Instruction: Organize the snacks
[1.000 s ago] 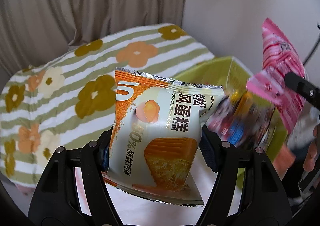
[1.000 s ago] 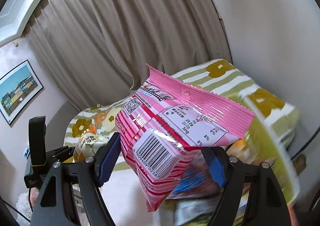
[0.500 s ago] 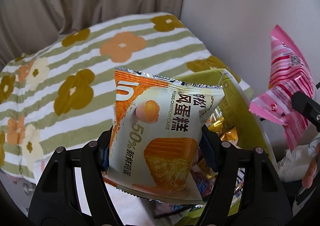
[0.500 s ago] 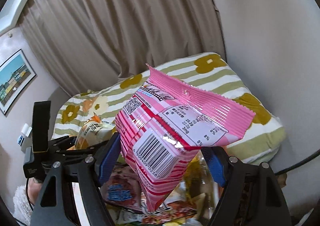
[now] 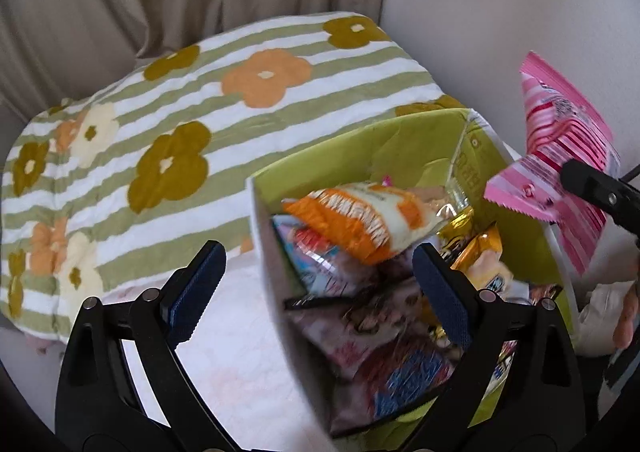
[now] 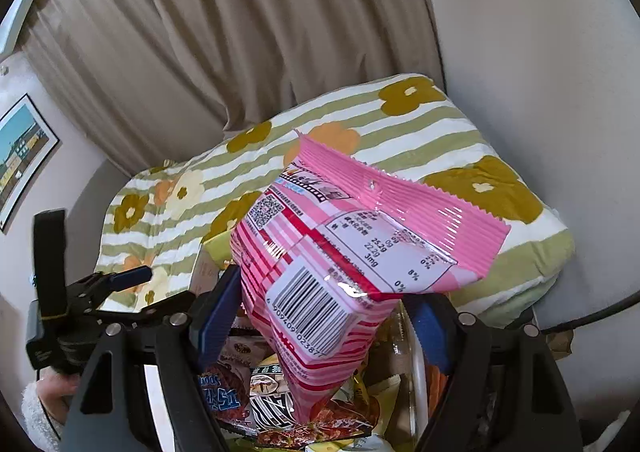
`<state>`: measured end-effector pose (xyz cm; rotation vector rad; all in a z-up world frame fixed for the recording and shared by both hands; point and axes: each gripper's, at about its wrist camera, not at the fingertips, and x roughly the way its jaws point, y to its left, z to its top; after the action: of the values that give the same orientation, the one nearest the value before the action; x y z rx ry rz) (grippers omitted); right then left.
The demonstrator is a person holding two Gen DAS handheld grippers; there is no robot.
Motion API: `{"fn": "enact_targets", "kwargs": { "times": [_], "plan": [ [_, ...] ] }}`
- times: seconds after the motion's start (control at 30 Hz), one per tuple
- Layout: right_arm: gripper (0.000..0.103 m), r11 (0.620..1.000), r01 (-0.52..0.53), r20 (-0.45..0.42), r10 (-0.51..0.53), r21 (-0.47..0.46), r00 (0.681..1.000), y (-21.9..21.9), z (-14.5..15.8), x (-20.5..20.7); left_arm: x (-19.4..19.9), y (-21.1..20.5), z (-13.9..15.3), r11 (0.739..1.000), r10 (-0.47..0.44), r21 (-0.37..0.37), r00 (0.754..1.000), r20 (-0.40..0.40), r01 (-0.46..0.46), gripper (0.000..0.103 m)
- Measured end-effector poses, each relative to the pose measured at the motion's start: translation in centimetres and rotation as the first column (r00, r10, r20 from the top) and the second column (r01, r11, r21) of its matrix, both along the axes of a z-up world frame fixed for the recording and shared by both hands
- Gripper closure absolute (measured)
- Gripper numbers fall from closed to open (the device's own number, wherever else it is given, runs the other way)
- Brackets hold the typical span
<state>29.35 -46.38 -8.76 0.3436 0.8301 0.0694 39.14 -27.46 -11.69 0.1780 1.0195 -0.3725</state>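
Observation:
In the left wrist view my left gripper (image 5: 318, 252) hangs over the near rim of a green box (image 5: 400, 148). Its jaws are opening and nothing sits between the pads. The orange and white cake packet (image 5: 360, 220) lies blurred just beyond them, on top of several snack bags in the box. The pink striped snack packet (image 6: 340, 272) is pinched between the blue pads of my right gripper (image 6: 324, 292), above the same box's snacks (image 6: 248, 392). That pink packet (image 5: 560, 156) also shows at the right of the left wrist view.
A folded quilt (image 5: 180, 124) with green stripes and flowers lies behind the box, against a beige curtain (image 6: 240, 32) and a white wall. A framed picture (image 6: 24, 156) hangs at left. A person's hand (image 5: 628, 316) shows at the right edge.
The left gripper has spread wide and let go of the cake packet, which has dropped into the green box. Both grippers have come over the box. The right one keeps its hold.

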Motion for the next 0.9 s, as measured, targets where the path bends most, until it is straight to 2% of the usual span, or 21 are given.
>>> {"fn": "enact_targets", "kwargs": {
  "times": [0.1,0.27,0.37,0.5,0.6,0.7,0.9],
  "plan": [
    [0.027,0.999,-0.032,-0.014,0.032,0.006,0.999,0.6,-0.1,0.9,-0.8,1.2,0.1,0.999,0.031,-0.008,0.999,-0.012,-0.031,0.009],
    [0.027,0.997,-0.057,-0.063,0.060,0.052,0.996,0.9,-1.0,2.8,-2.1,3.1,0.6,0.991,0.088,-0.095,0.995,-0.045,-0.092,0.009],
    [0.025,0.995,-0.060,-0.113,0.069,0.084,0.991,0.9,-2.3,4.4,-2.9,3.6,0.6,0.990,0.107,-0.091,0.993,-0.047,-0.111,0.009],
    [0.018,0.987,-0.005,-0.224,0.041,0.159,0.974,-0.2,-5.1,5.6,-4.4,4.3,0.4,0.988,0.140,-0.061,0.989,-0.050,-0.143,0.009],
    [0.006,0.987,0.005,-0.253,0.036,0.160,0.967,-0.5,-6.1,5.2,-5.7,5.0,0.4,0.985,0.148,-0.079,0.987,-0.057,-0.152,0.009],
    [0.006,0.989,0.006,-0.249,0.030,0.145,0.968,-0.5,-5.8,4.0,-6.9,5.6,0.4,0.984,0.154,-0.082,0.987,-0.056,-0.158,0.009],
    [0.006,0.996,0.010,-0.192,0.007,0.090,0.981,0.8,-2.9,0.3,-9.9,7.4,2.3,0.981,0.165,-0.107,0.986,-0.003,-0.165,0.009]
  ]
}}
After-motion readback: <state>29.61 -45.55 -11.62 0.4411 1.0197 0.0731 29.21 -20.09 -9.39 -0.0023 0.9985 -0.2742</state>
